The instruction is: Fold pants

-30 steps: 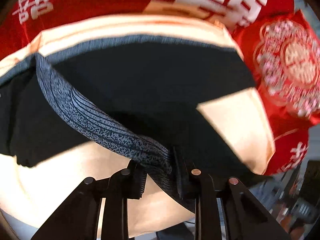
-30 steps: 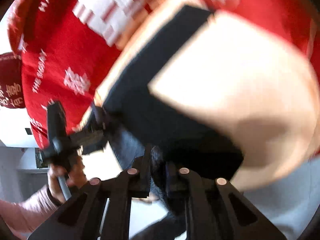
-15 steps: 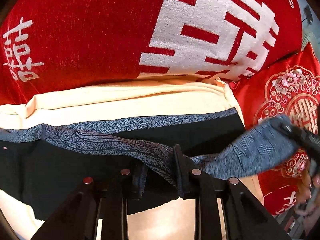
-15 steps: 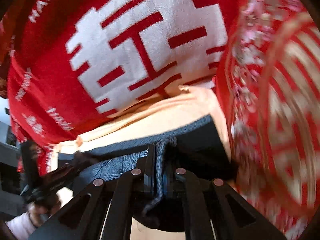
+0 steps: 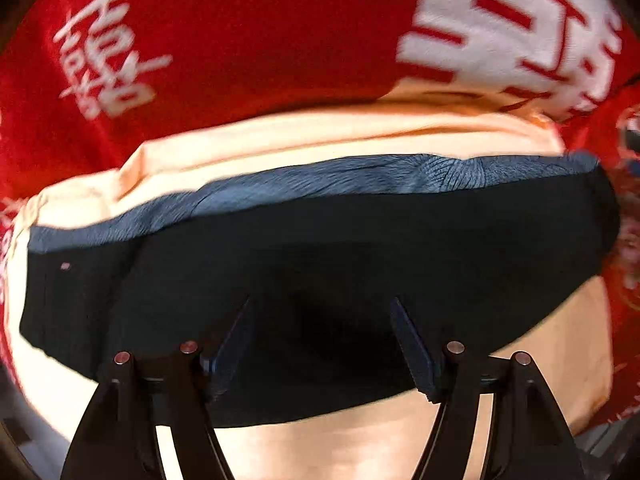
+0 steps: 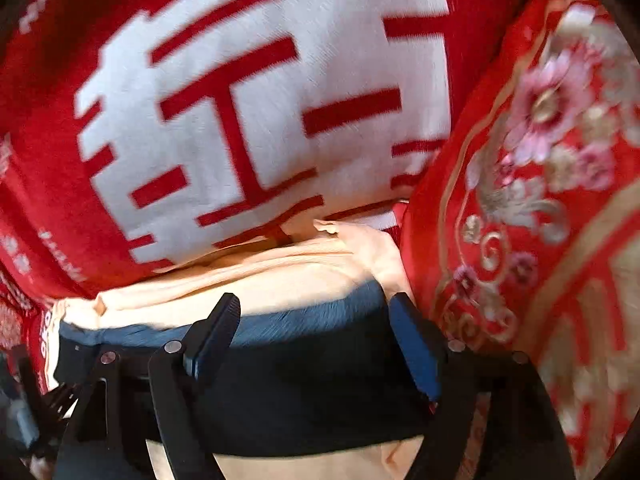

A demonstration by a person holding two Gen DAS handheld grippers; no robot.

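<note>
The black pants (image 5: 360,256) lie folded flat on a cream cloth (image 5: 340,136), their blue-grey patterned waistband (image 5: 360,176) along the far edge. My left gripper (image 5: 320,320) is open and empty just above the near part of the pants. In the right wrist view the pants (image 6: 320,392) and waistband (image 6: 304,320) lie under my right gripper (image 6: 314,316), which is open and empty over the waistband's right end. The left gripper shows at the far left edge of that view (image 6: 24,408).
A red blanket with large white characters (image 6: 240,100) lies behind the cream cloth (image 6: 280,272). A red embroidered cushion with pink flowers (image 6: 540,200) sits close to the right of the pants. The blanket also shows in the left wrist view (image 5: 240,40).
Both grippers were shut on the waistband and carried it forward over the pants. Both have opened and let go. The waistband now lies flat along the far edge.
</note>
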